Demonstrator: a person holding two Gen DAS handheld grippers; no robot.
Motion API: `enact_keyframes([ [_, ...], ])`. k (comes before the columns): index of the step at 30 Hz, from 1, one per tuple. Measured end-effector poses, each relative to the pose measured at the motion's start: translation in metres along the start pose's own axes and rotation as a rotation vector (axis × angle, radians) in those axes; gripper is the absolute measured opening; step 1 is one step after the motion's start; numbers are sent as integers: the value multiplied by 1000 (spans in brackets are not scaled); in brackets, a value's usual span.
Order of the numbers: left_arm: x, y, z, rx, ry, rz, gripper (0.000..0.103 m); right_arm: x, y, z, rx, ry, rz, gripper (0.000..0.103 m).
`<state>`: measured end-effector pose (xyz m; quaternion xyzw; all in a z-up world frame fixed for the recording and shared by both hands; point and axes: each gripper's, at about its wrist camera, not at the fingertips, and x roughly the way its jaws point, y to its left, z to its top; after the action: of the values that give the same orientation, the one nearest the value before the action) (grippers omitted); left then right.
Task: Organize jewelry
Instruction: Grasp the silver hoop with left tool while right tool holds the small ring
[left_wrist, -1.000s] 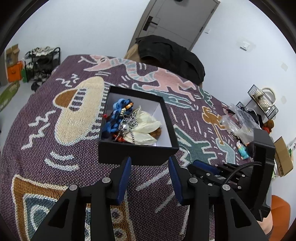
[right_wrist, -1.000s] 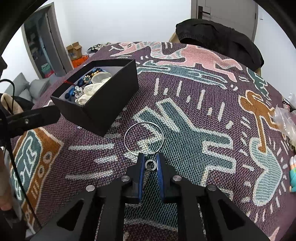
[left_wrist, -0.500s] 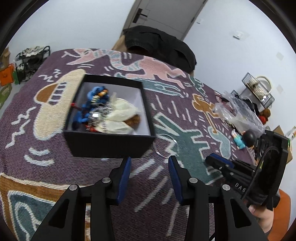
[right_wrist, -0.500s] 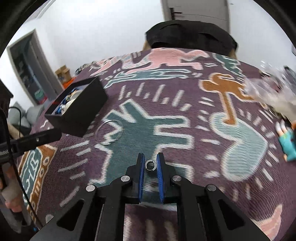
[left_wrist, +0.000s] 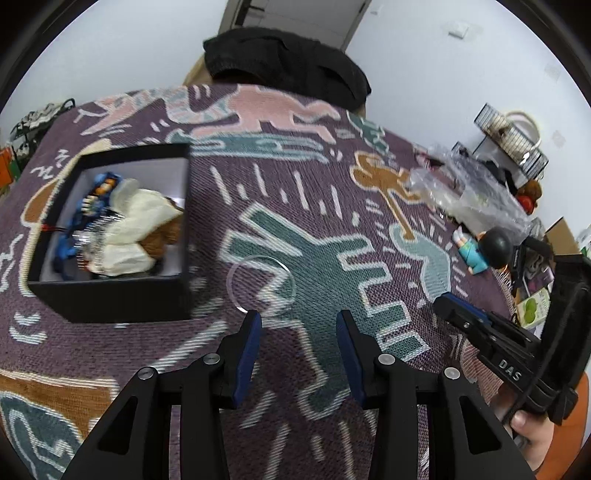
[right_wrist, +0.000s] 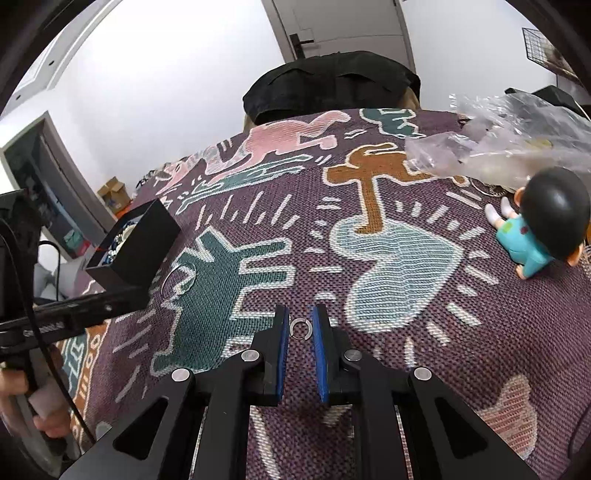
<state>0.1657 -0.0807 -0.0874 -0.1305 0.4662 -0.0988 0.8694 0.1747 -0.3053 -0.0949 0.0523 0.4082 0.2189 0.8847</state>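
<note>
Right claw (right_wrist: 300, 323): pinched a small silver ring (right_wrist: 299, 328).
Left claw (left_wrist: 298, 323): spread, empty, above the hoop (left_wrist: 261, 285).

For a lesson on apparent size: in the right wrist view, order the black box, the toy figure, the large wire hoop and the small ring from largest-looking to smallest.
1. Toy figure and black box: look alike, and the toy is nearer, so unranked.
2. Large wire hoop.
3. Small ring, though nearest the camera.
</note>
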Motion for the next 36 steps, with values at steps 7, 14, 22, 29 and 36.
enact_keyframes([
  [7, 12, 1, 6, -19, -15, 120, 71, -6, -9, -3, 16, -11, 6, 14],
  [14, 16, 4, 13, 18, -22, 190, 74, -4, -11, -6, 26, -9, 12, 14],
  [22, 37, -4, 15, 55, -3, 282, 74, -2, -12, -8, 36, -7, 13, 14],
  [29, 46, -12, 13, 84, -26, 329, 74, -2, -16, -10, 47, -7, 16, 14],
  [36, 46, -17, 16, 105, -23, 318, 52, -1, -15, -11, 52, -5, 21, 14],
])
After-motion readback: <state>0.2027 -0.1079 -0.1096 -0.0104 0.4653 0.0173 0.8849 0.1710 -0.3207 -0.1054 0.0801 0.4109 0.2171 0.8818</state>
